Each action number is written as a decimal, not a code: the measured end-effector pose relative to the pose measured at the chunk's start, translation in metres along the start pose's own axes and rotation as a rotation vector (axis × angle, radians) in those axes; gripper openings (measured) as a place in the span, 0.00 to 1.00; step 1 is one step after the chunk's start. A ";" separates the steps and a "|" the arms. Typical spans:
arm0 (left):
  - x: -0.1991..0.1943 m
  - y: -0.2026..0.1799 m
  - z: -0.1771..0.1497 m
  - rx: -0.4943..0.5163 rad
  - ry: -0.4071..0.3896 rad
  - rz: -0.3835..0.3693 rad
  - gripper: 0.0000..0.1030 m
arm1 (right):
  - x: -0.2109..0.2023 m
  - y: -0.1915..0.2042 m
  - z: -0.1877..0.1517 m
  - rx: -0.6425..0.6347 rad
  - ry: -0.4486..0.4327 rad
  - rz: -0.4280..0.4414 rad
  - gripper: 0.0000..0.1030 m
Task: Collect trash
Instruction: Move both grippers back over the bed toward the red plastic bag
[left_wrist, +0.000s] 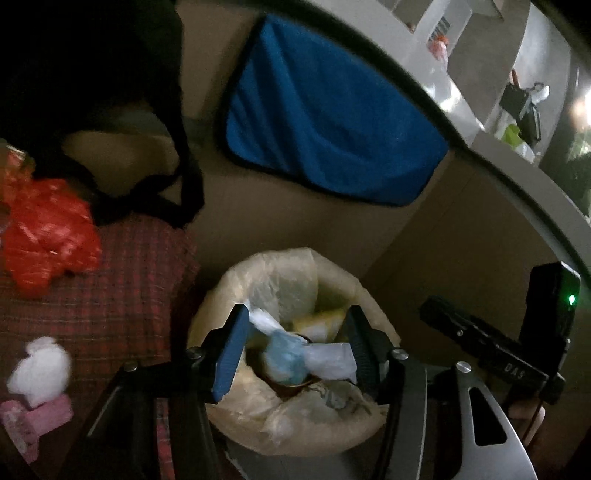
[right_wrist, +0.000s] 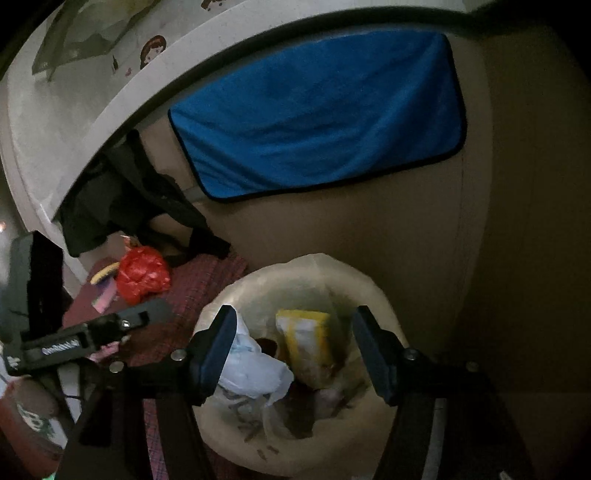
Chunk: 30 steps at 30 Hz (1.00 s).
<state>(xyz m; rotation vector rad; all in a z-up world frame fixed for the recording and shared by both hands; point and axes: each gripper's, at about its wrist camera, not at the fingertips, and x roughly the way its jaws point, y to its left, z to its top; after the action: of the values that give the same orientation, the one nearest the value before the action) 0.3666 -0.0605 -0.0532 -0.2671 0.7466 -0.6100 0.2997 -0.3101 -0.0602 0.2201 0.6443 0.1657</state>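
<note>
A bin lined with a pale plastic bag (left_wrist: 258, 266) (right_wrist: 314, 262) stands against a cardboard wall, and both grippers hang over its mouth. My left gripper (left_wrist: 295, 349) is open. A crumpled white and light-blue wad (left_wrist: 295, 358) lies between its fingers, on top of the other trash. My right gripper (right_wrist: 299, 347) is open wide with nothing gripped. The same white wad (right_wrist: 251, 365) rests in the bin beside its left finger (right_wrist: 218, 354). A yellow and white packet (right_wrist: 306, 332) (left_wrist: 321, 321) leans deeper inside.
A blue cloth (left_wrist: 325, 122) (right_wrist: 317, 118) hangs on the cardboard. A red plastic bag (left_wrist: 44, 236) (right_wrist: 142, 273), a white crumpled piece (left_wrist: 40, 365) and a pink item (left_wrist: 33, 417) lie on the plaid cloth (left_wrist: 122, 280) left of the bin. A dark bag's straps (left_wrist: 177, 192) hang there.
</note>
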 end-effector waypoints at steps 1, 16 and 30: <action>-0.011 0.002 0.000 0.005 -0.024 0.023 0.54 | -0.005 0.002 0.000 -0.004 -0.010 -0.006 0.61; -0.150 0.114 -0.016 -0.062 -0.170 0.296 0.54 | -0.017 0.096 -0.015 -0.122 -0.016 0.070 0.60; -0.246 0.176 -0.038 -0.213 -0.270 0.324 0.54 | 0.031 0.194 -0.031 -0.228 0.083 0.176 0.59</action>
<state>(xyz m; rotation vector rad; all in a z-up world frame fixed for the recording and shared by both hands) 0.2734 0.2279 -0.0200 -0.4065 0.5765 -0.1807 0.2885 -0.1116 -0.0527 0.0503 0.6830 0.4170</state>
